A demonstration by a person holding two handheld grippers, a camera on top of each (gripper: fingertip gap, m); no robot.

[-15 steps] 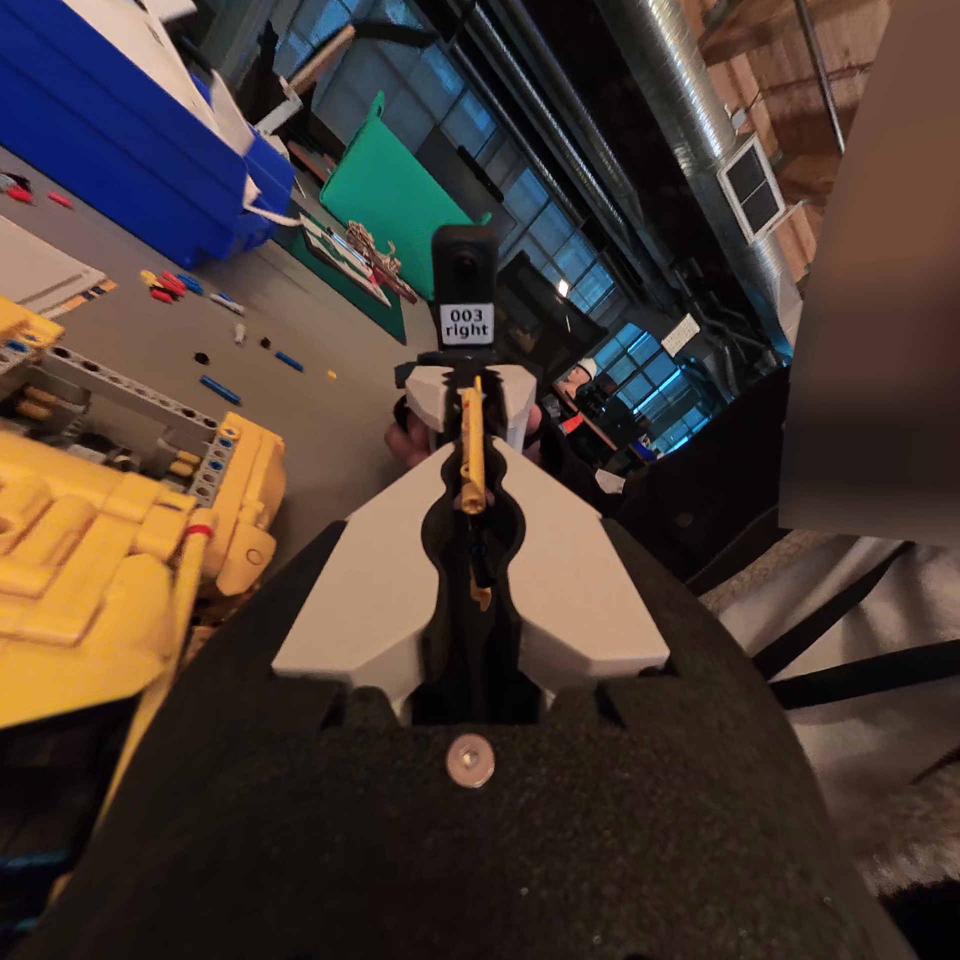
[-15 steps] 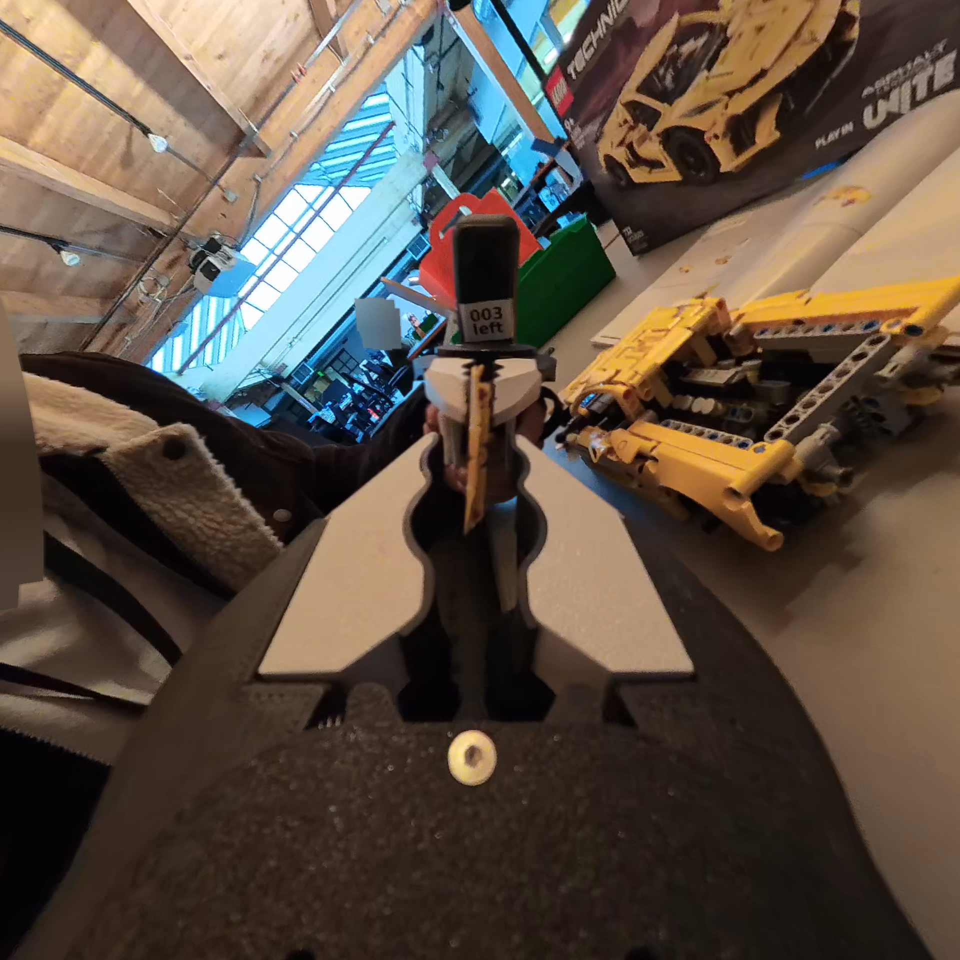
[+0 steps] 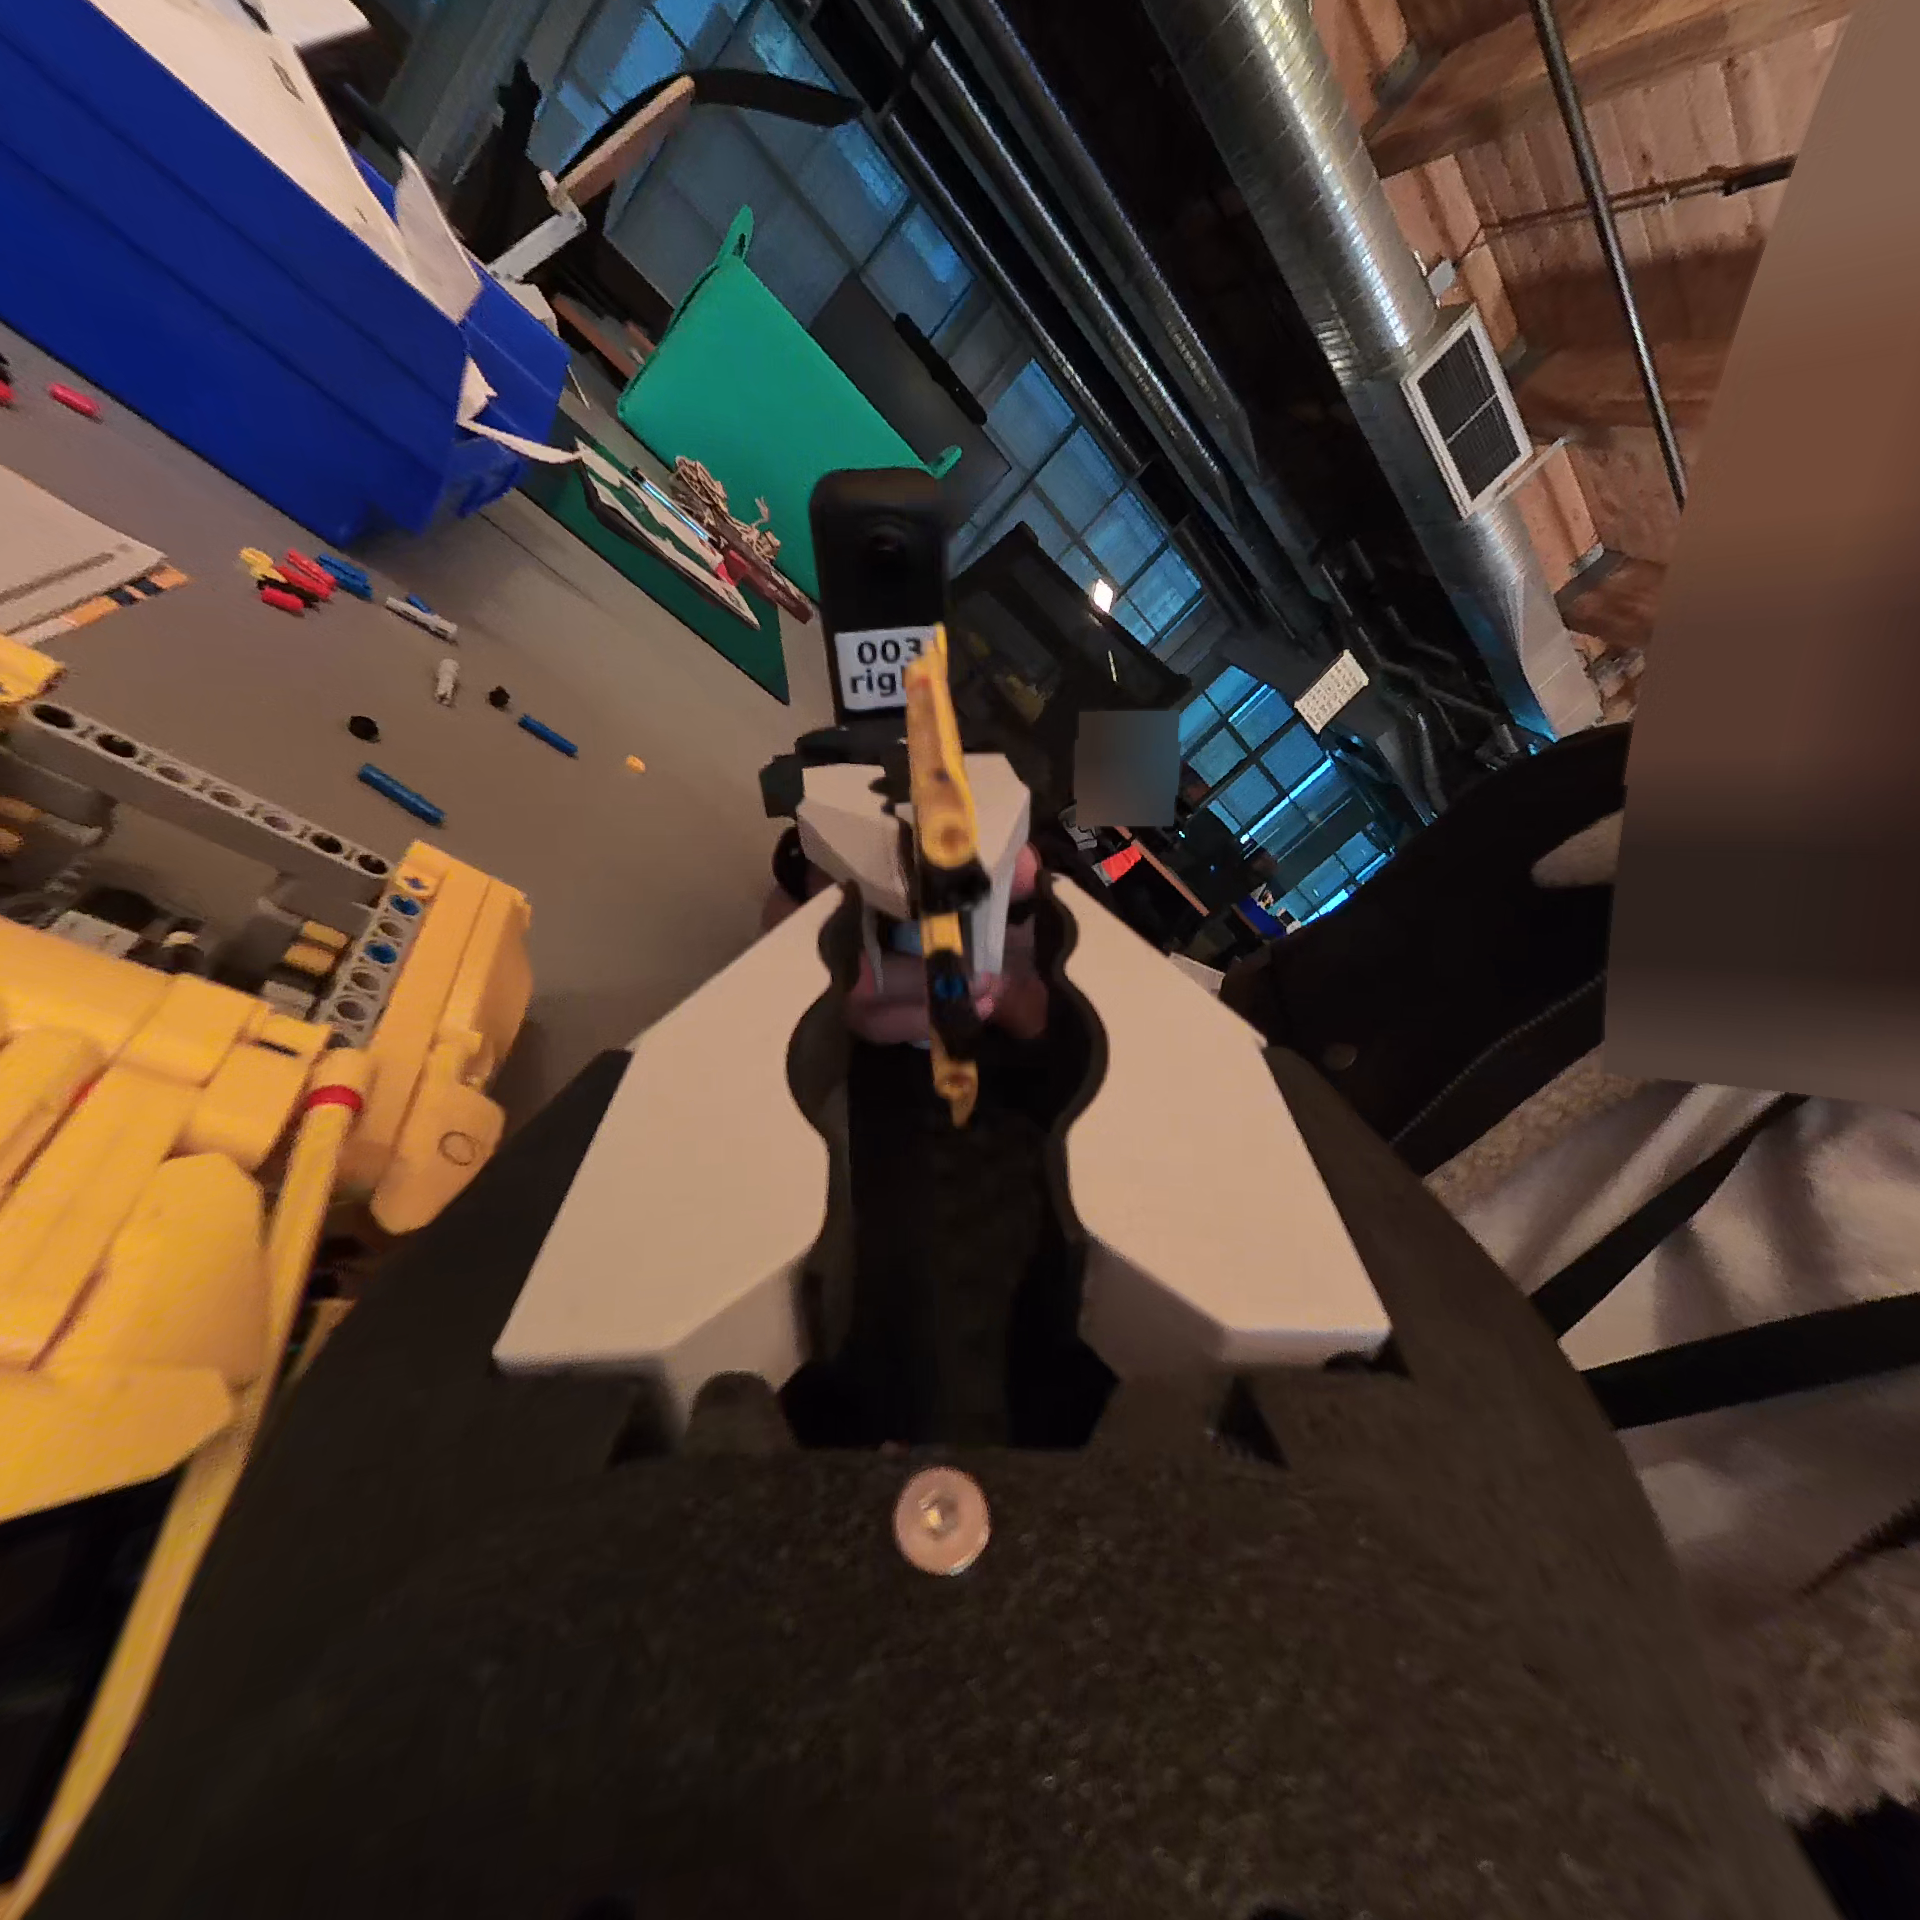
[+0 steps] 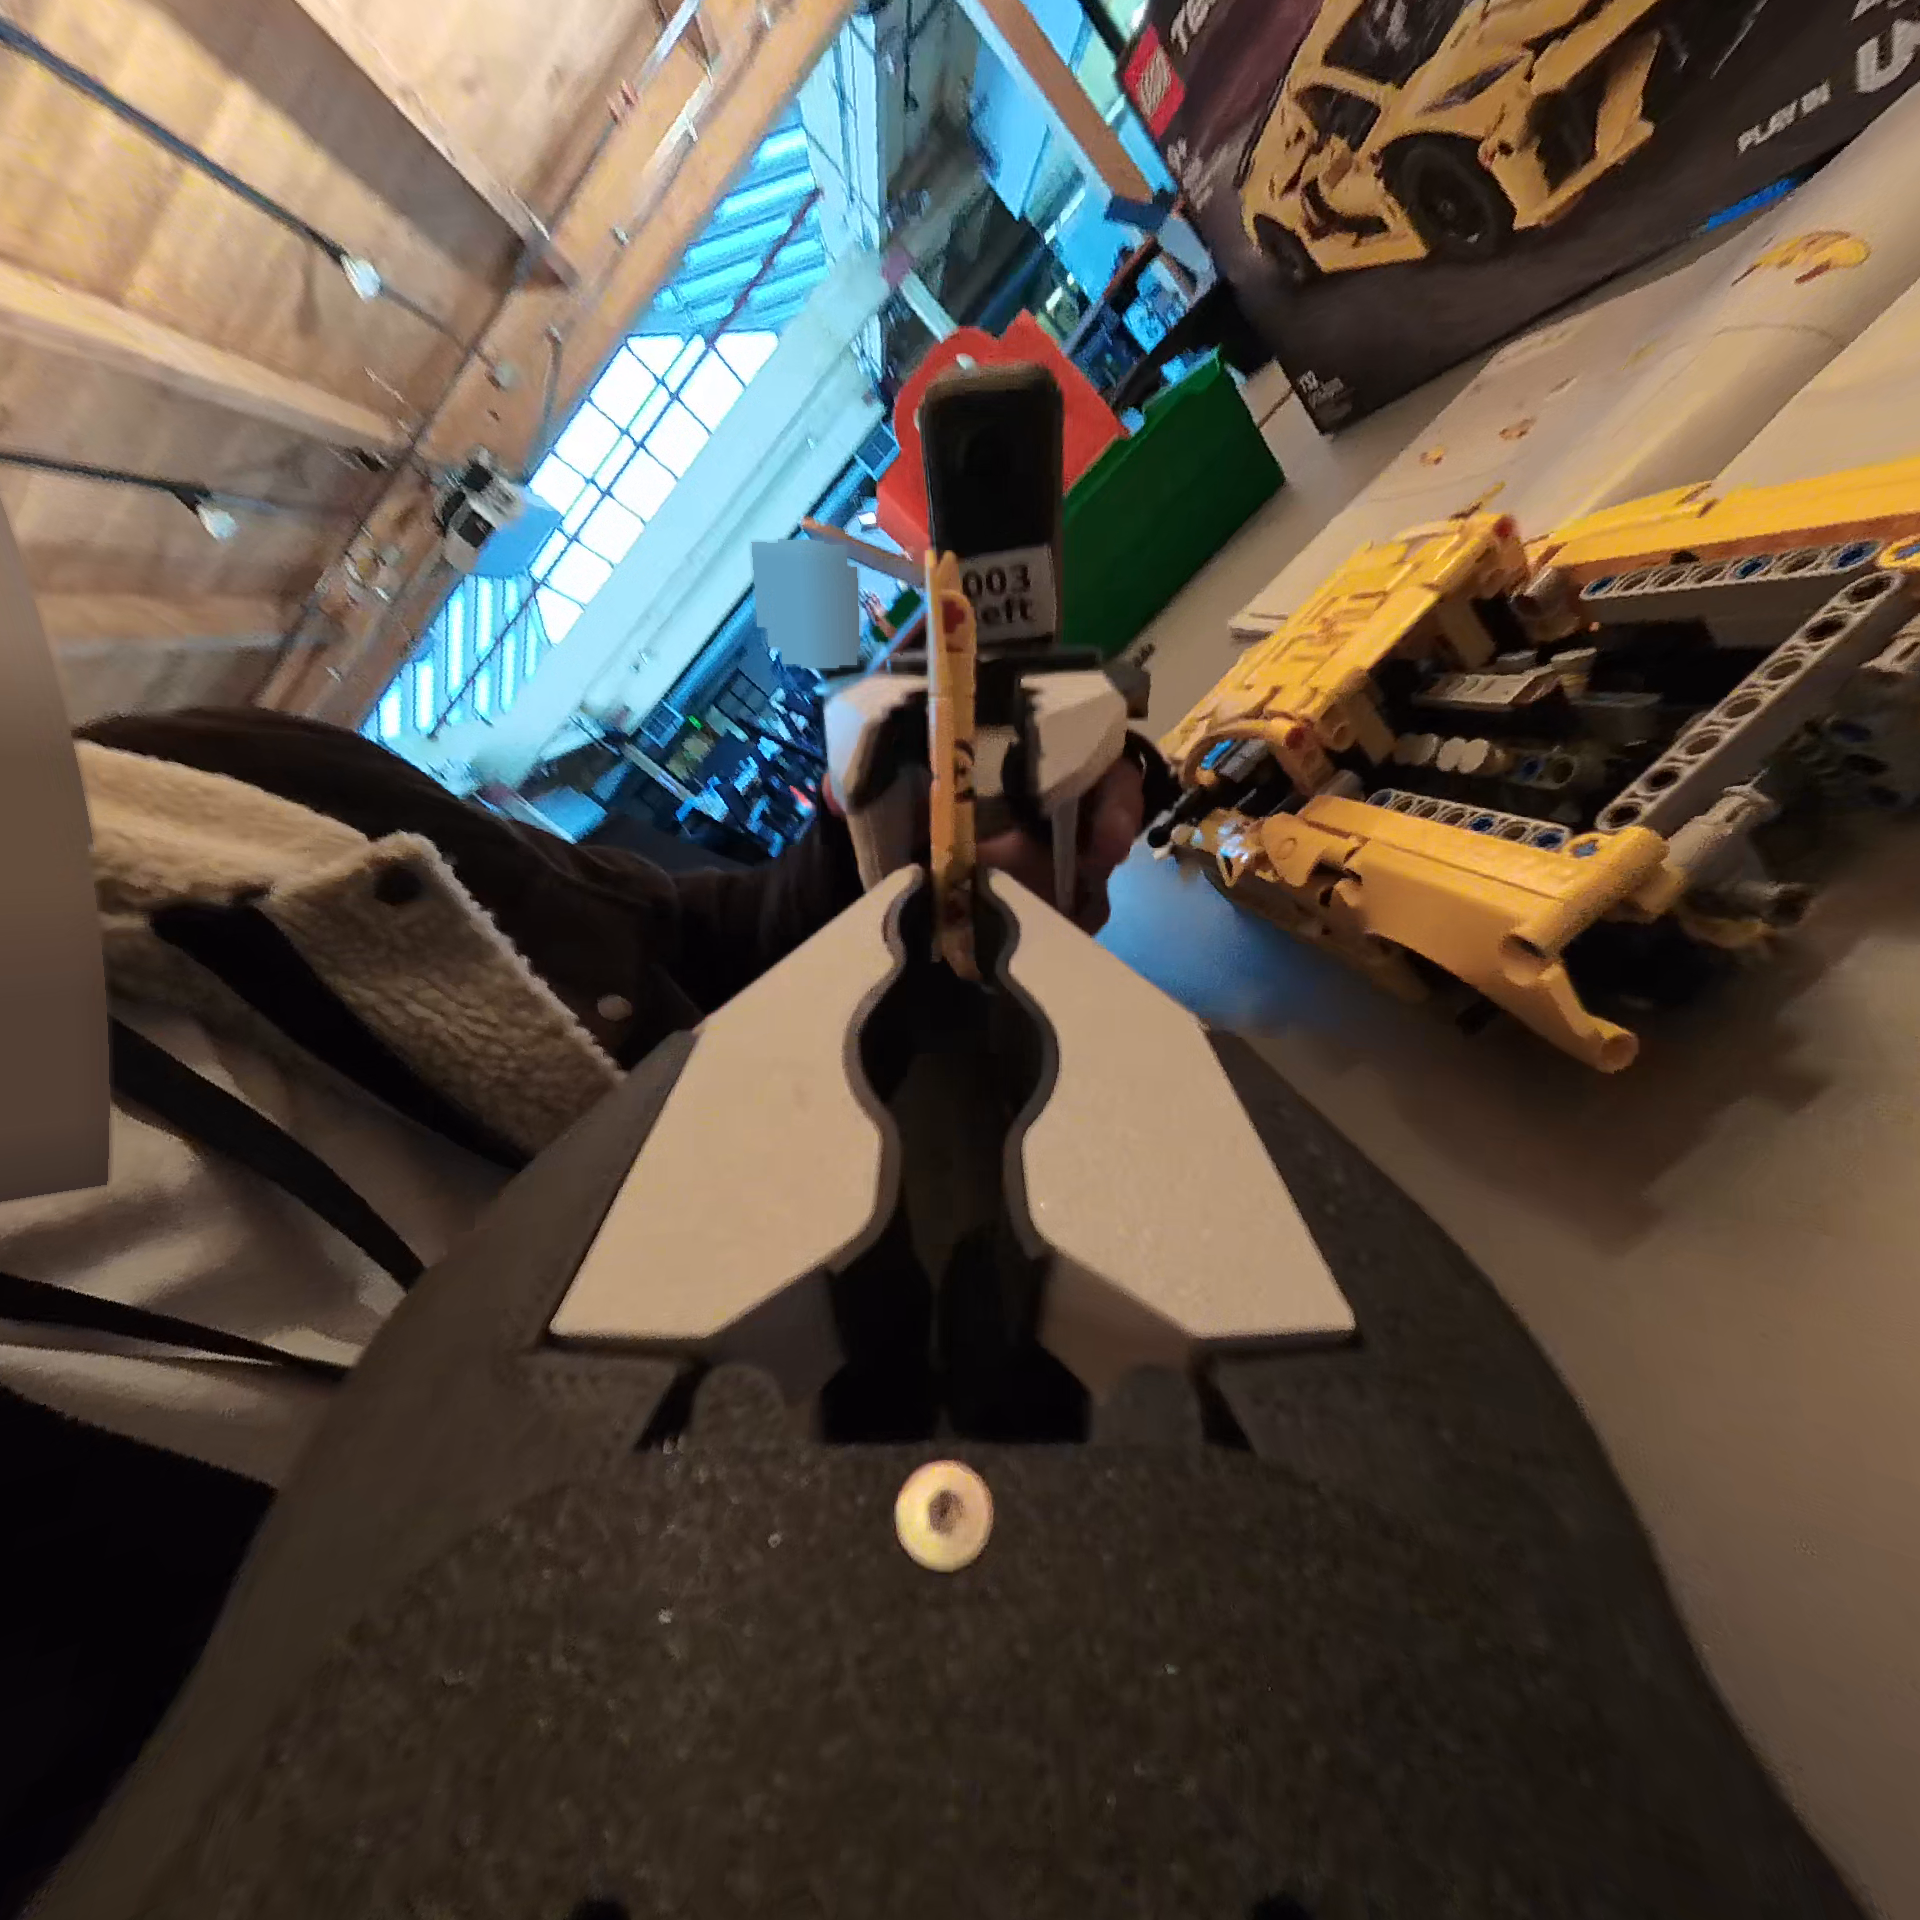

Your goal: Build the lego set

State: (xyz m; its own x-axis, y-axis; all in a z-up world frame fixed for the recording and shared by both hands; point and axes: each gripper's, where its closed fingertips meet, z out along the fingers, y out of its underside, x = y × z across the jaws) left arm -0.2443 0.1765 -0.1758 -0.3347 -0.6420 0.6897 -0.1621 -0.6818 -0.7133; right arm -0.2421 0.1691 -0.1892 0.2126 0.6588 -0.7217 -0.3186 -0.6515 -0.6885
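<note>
Count, this moment: two grippers, mine left (image 3: 940,997) and right (image 4: 951,914), each with two fingers. One slim yellow piece (image 3: 943,862) between them. One part-built yellow car (image 4: 1507,790) on the tabletop (image 4: 1662,1299). One set box (image 4: 1507,177). One blue bin (image 3: 208,312). Blue pins lying apart on the tabletop: two (image 3: 400,795). Black round bits: two (image 3: 364,727).

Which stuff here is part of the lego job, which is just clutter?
Job:
- yellow piece, held between both grippers
- car build
- loose pins
- set box

Clutter:
- blue bin
- green bin
- green mat
</note>
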